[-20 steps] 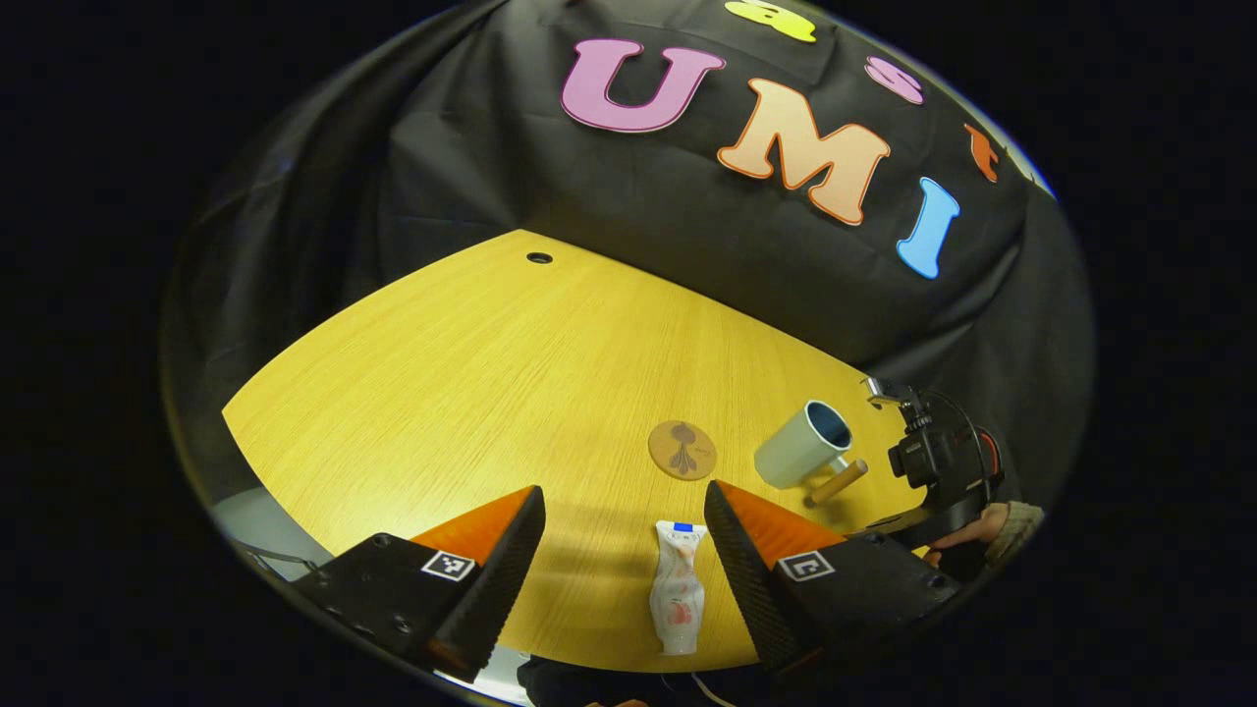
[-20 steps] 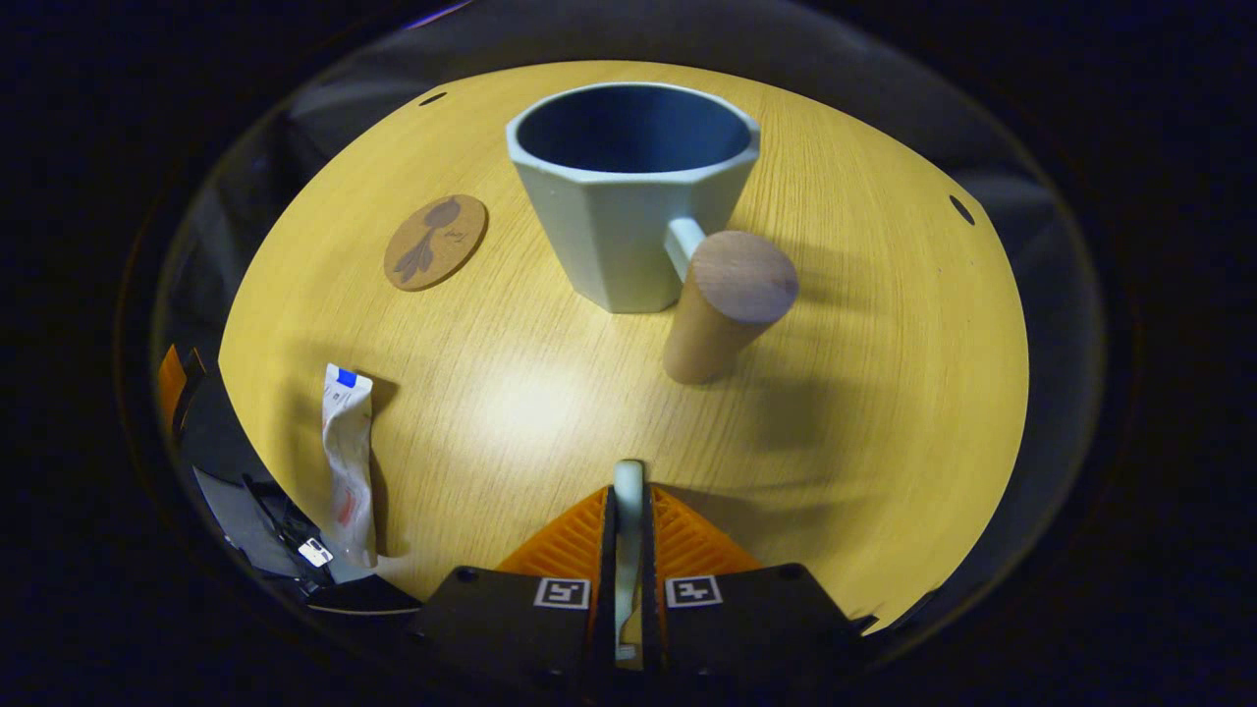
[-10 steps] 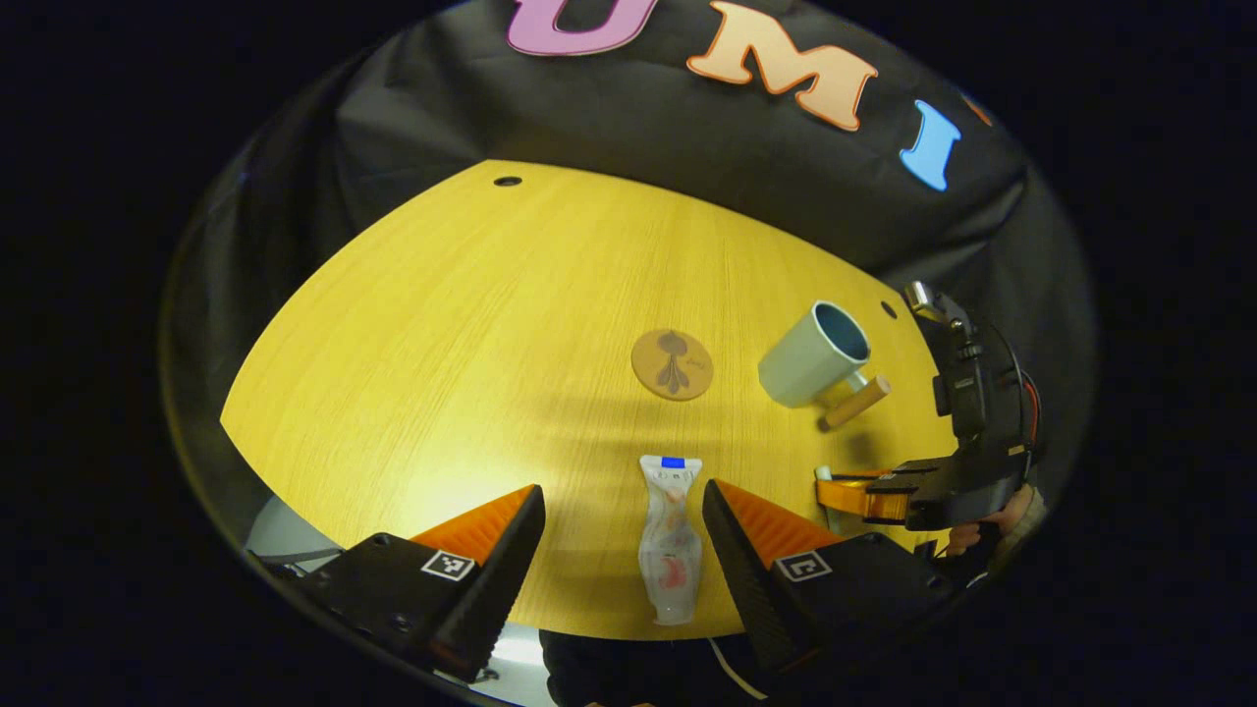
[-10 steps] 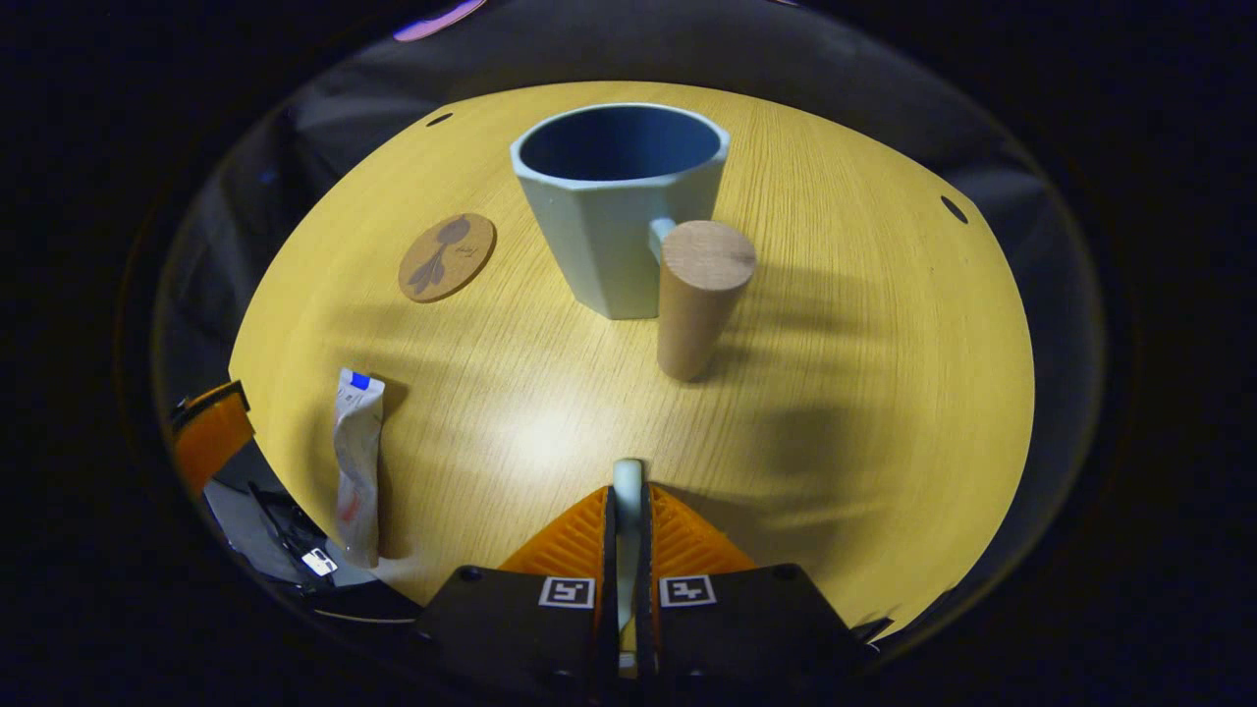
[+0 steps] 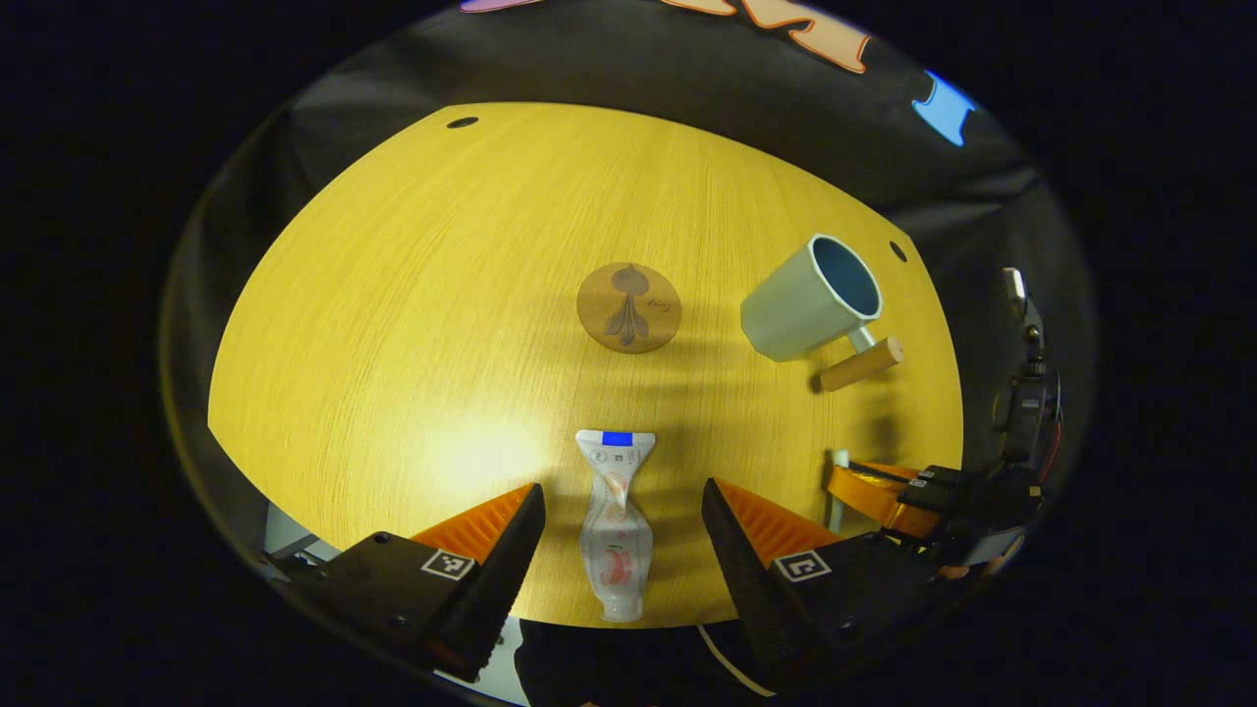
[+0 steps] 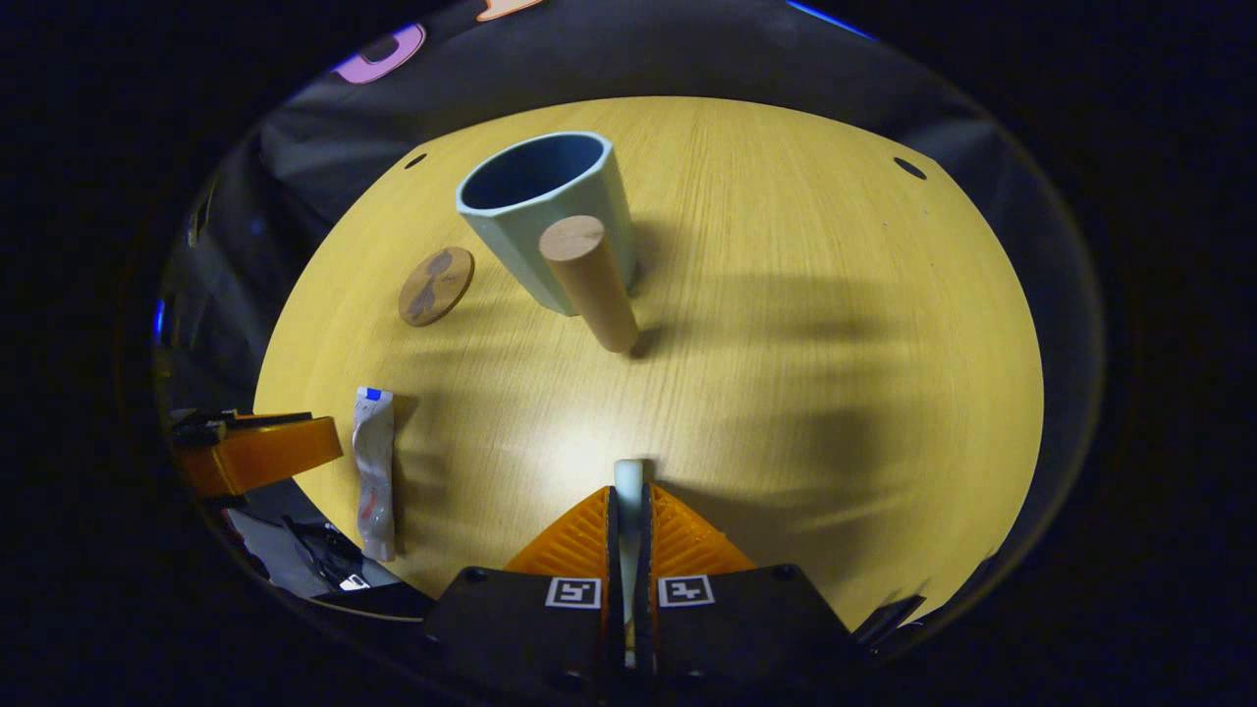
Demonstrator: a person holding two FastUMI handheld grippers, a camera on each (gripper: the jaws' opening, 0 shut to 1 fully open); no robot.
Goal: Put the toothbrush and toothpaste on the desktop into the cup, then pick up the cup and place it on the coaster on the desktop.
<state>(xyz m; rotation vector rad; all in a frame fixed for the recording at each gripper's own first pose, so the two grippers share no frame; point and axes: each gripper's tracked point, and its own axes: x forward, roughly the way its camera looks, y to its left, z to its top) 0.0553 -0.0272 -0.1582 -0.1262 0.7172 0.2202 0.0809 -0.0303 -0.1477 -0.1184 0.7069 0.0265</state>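
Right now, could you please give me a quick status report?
Left claw open over the toothpaste tube. Right claw shut on the toothbrush. Mug empty, beside the coaster. Nothing in the way.

Dim booth, overhead light glaring pale on the desk (image 6: 786,295), soft striped shadows beside the cup (image 6: 535,211), fisheye bending the sharp edges.
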